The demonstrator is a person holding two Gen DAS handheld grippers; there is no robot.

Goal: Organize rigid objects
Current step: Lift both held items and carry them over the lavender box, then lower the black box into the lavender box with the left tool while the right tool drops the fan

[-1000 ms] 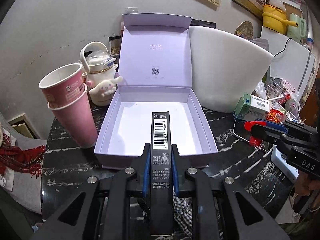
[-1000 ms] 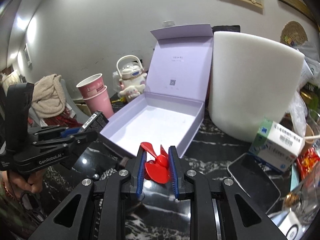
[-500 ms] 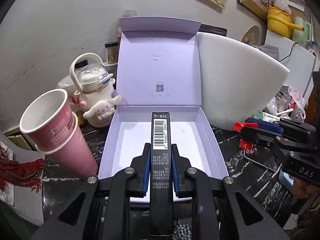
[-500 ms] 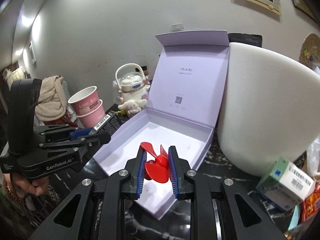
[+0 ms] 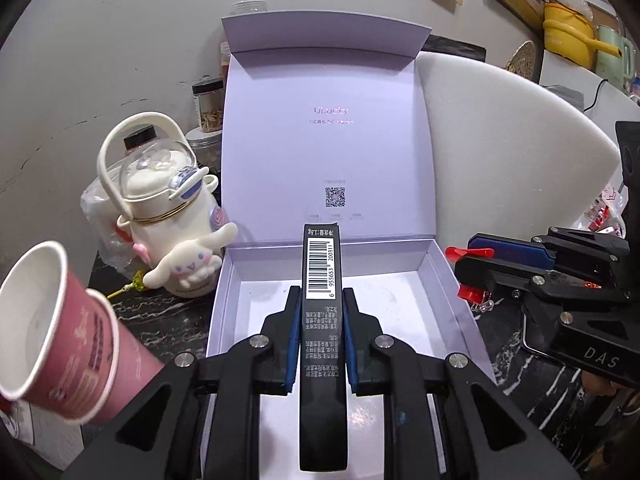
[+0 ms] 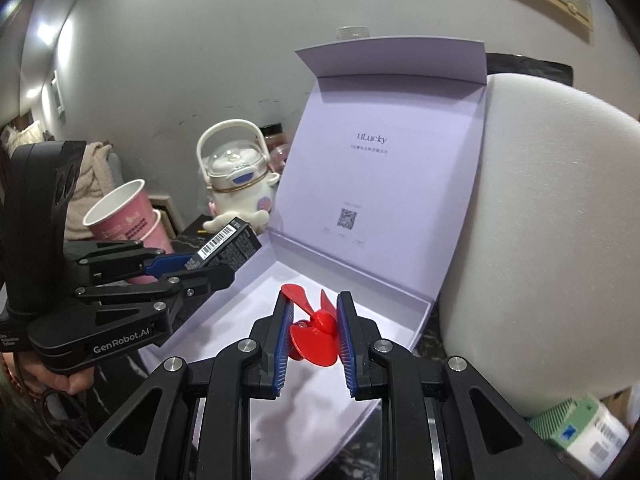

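Observation:
An open lilac gift box (image 5: 456, 292) with its lid upright stands on the dark marble table; it also shows in the right wrist view (image 6: 416, 316). My left gripper (image 5: 320, 296) is shut on a long black carton with a barcode (image 5: 322, 320) and holds it over the box's near edge. From the right wrist view the left gripper (image 6: 216, 260) and the carton (image 6: 224, 246) are at the box's left side. My right gripper (image 6: 314, 300) is shut on a red plastic propeller (image 6: 312, 328) above the box's front right; it shows in the left wrist view (image 5: 464, 264) at the box's right wall.
Two stacked pink paper cups (image 5: 60, 340) stand left of the box, with a white character kettle (image 5: 168, 216) behind them. A large white foam block (image 6: 540, 248) stands right of the box. A green and white carton (image 6: 584, 436) lies at the lower right.
Both grippers have moved forward toward the box with their objects held. The carton now reaches over the box interior and the propeller is above the box floor.

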